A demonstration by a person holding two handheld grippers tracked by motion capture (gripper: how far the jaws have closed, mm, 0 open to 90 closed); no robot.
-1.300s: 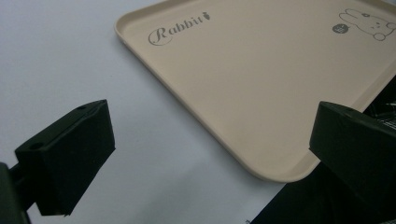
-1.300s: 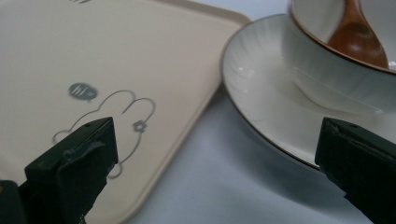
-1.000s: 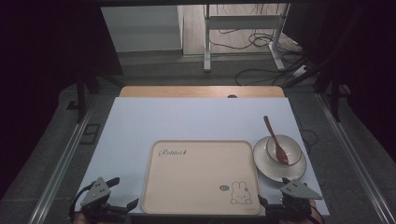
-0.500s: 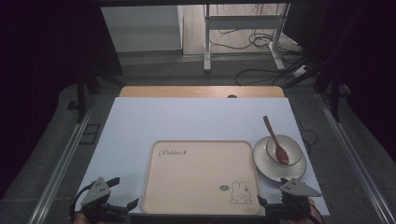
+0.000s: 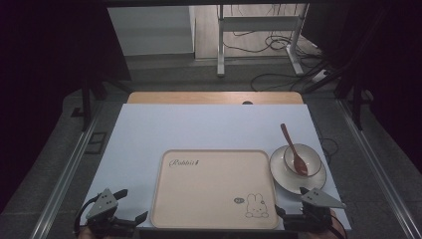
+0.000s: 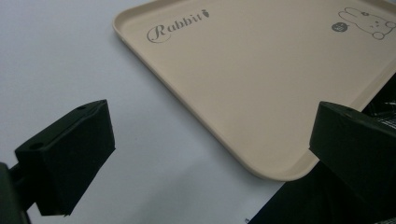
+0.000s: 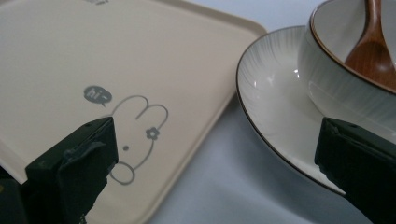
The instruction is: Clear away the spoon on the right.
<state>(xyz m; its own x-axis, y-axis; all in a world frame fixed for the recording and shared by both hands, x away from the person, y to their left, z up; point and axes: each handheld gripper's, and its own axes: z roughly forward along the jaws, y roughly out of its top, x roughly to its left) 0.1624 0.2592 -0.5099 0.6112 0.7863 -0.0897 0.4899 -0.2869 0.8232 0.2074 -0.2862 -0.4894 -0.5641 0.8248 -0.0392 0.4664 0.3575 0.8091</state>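
Observation:
A beige tray [image 5: 214, 186] with a rabbit drawing lies empty at the table's near middle; it also appears as tray [image 6: 261, 79] and tray [image 7: 116, 60]. Right of it a white plate [image 5: 283, 177] carries a small white bowl [image 5: 308, 158] with a brown wooden spoon [image 5: 292, 148] resting in it. My left gripper [image 5: 127, 211] sits open at the tray's near left corner, jaws wide apart around that corner in the left gripper view. My right gripper [image 5: 293, 214] is open at the tray's near right corner, just in front of the plate [image 7: 275, 116] and bowl [image 7: 345, 79].
The white table surface [image 5: 199, 127] stretches beyond the tray, with a wooden strip [image 5: 214, 97] along its far edge. Cables and a metal stand [image 5: 259, 25] lie on the floor beyond. Metal rails run down both sides of the table.

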